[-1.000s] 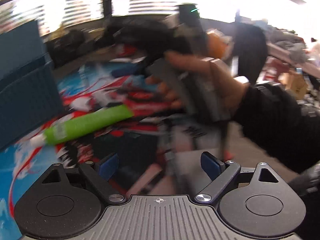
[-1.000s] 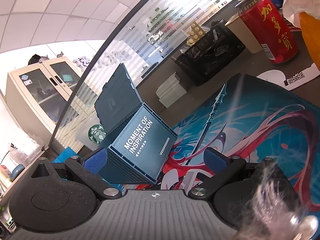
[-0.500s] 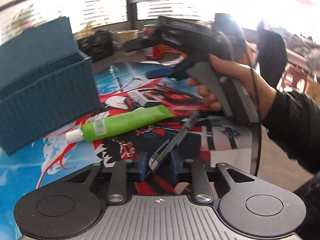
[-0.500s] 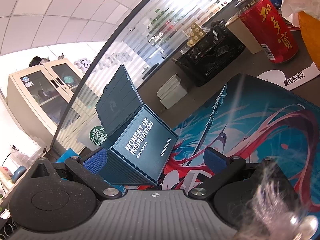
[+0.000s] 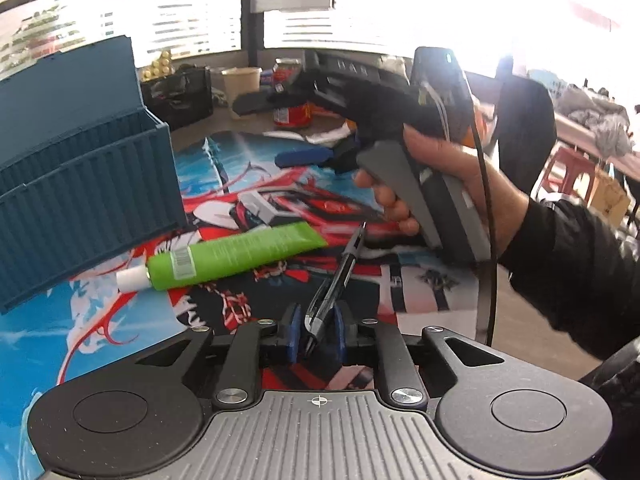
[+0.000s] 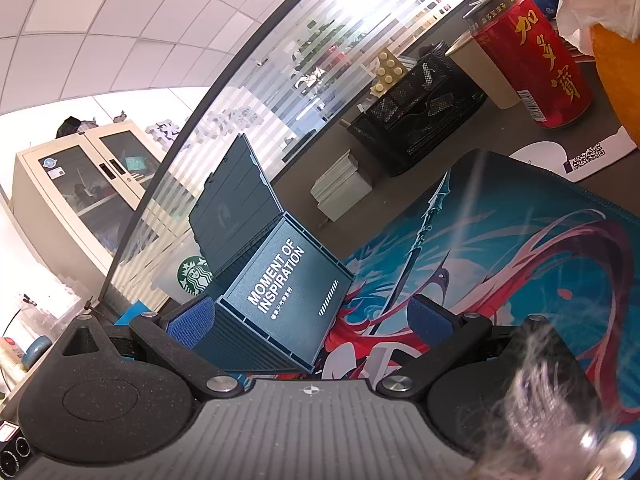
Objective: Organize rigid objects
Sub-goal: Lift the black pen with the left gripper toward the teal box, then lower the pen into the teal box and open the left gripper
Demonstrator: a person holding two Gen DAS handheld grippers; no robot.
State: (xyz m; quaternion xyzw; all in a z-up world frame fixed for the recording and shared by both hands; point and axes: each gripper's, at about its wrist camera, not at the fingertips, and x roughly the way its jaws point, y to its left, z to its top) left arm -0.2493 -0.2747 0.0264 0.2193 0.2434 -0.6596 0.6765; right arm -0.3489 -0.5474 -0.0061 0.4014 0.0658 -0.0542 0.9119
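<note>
Left gripper (image 5: 314,338) clamped on black pen (image 5: 335,280), above printed mat (image 5: 224,176); right gripper (image 6: 310,320) agape, unladen; green tube (image 5: 236,256) beside ribbed blue bin (image 5: 84,192).

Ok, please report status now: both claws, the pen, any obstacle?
Left claw shut on black pen. Right claw open, empty. Green plastic tube lies between pen and blue ribbed box.

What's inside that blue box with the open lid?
Nothing can be told: both views show only the blue box's ribbed outer walls and raised lid, and the walls hide the inside. The green tube lies outside, on the printed mat.
</note>
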